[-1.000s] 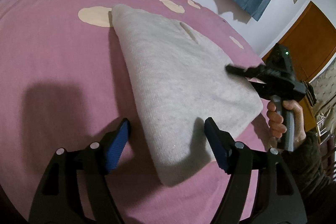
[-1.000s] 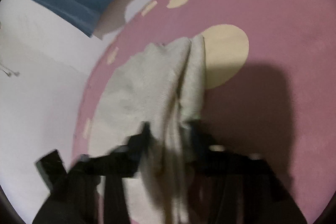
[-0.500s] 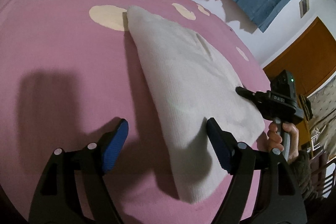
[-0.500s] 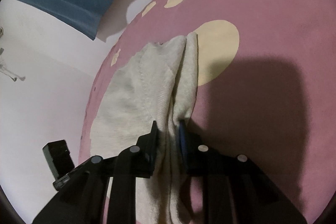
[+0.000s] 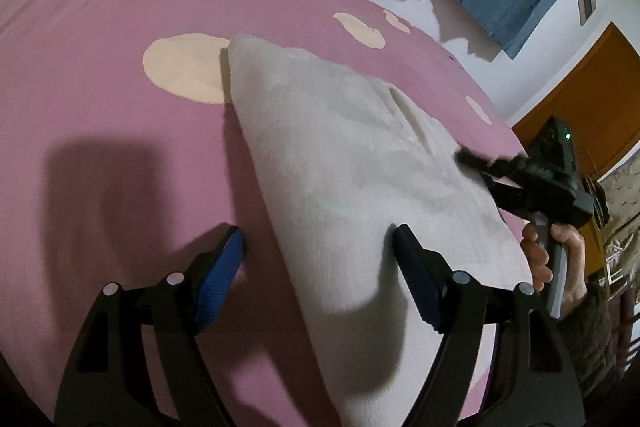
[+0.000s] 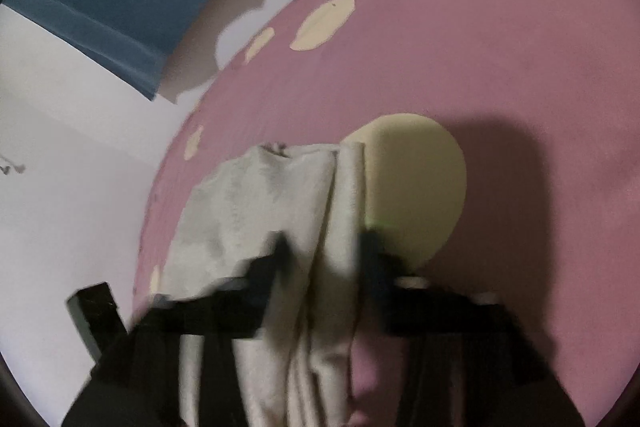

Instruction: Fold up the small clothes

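Left gripper (image 5: 318, 247): jaws standing wide apart, straddling the cream knitted garment's (image 5: 352, 179) lower-centre edge. Right gripper (image 6: 324, 251): blurred, fingers parted around bunched fabric; grip cannot be told.

Black left gripper (image 5: 318, 247) with blue finger pads (image 5: 218, 277) and silver rivets; bare-skinned hand (image 5: 554, 259), dark knit sleeve (image 5: 592, 343), grey handle, green light on the right gripper (image 5: 476, 167).

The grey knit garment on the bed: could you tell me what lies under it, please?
The grey knit garment lies on a pink spotted bedspread, overlapping one cream spot. Anything beneath its middle is covered.
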`<state>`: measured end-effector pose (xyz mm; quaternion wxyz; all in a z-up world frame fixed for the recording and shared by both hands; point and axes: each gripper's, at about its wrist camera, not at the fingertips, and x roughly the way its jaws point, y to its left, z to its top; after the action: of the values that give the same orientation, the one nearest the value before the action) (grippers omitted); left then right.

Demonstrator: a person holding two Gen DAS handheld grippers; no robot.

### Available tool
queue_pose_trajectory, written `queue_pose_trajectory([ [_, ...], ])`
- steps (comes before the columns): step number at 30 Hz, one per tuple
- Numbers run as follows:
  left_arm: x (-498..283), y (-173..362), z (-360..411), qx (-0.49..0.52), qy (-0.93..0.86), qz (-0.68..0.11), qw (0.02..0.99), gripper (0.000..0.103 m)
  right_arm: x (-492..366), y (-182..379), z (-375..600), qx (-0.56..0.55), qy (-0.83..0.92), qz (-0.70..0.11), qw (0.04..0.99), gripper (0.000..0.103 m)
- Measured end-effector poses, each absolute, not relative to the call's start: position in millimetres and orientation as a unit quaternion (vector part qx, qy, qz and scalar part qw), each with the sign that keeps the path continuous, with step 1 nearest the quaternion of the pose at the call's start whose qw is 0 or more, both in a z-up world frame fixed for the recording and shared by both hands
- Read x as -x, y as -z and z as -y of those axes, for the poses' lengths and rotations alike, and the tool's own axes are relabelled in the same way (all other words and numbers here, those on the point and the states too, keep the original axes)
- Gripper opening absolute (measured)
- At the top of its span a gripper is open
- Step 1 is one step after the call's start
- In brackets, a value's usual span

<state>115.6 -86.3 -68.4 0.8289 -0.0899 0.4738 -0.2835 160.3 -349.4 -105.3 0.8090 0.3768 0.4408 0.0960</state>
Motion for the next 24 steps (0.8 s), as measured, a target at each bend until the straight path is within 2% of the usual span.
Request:
queue_pose_trajectory([
  [8,-124,67,93,0.086,0.283,-0.474,0.829,0.075,-149,117,364,-0.435,-0.120,-0.428,0.783,0.010],
  [10,-118,66,88,0.098,0.290,-0.479,0.823,0.075,-137,110,361,-0.430,-0.130,-0.433,0.782,0.016],
  [12,-103,67,83,0.114,0.302,-0.489,0.810,0.075,-122,108,359,-0.425,-0.139,-0.443,0.777,0.035],
  [15,-74,67,78,0.116,0.328,-0.497,0.795,0.075,-96,104,351,-0.418,-0.164,-0.451,0.771,0.044],
  [17,-53,66,75,0.110,0.340,-0.494,0.793,0.075,-74,102,346,-0.409,-0.173,-0.457,0.771,0.045],
  [19,-38,67,73,0.106,0.337,-0.487,0.799,0.073,-57,102,341,-0.407,-0.180,-0.458,0.770,0.044],
  [21,-33,68,76,0.086,0.318,-0.481,0.813,0.058,-44,106,334,-0.406,-0.180,-0.469,0.764,0.014],
  [23,-35,66,78,0.078,0.314,-0.482,0.814,0.033,-38,109,330,-0.415,-0.178,-0.472,0.757,0.013],
  [24,-37,65,78,0.088,0.318,-0.487,0.809,0.031,-36,107,331,-0.416,-0.174,-0.468,0.760,0.012],
])
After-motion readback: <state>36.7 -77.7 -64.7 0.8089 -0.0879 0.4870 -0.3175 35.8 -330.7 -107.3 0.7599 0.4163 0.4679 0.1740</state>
